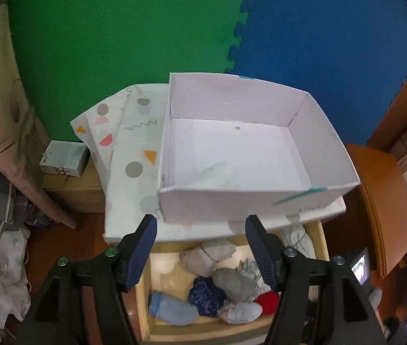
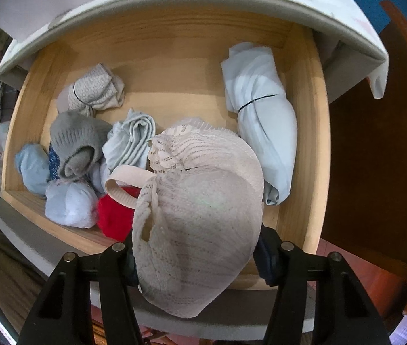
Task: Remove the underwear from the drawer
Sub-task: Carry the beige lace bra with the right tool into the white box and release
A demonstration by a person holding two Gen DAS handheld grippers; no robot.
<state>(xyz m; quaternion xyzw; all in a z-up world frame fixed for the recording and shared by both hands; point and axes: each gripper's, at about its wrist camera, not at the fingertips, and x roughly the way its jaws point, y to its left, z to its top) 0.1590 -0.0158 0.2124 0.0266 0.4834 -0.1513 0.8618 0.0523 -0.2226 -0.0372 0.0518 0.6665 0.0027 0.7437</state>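
so the right gripper (image 2: 196,261) is pointing straight down over the open wooden drawer (image 2: 312,132) and it's got a beige lace bra (image 2: 203,215) pinched between its jaws, the cup bulging up toward the camera and hiding most of both pads. The bra's strap (image 2: 122,185) loops out to the left over a red bundle (image 2: 115,215). The rest of it is still in the drawer: a grey knit sock roll (image 2: 74,146), a couple of pale blue bundles (image 2: 69,204), a folded light blue piece (image 2: 131,141), a patterned grey roll with a band round it (image 2: 94,90), and a long pale blue roll (image 2: 261,115) along the right wall, also banded

The left gripper (image 1: 200,244) hangs above the drawer's near end with its jaws well apart and nothing between them. Just past its fingertips an open white cardboard box (image 1: 321,146) sits on the cabinet top, on a sheet printed with coloured shapes (image 1: 134,149). Can't tell what the pale shape inside the box is
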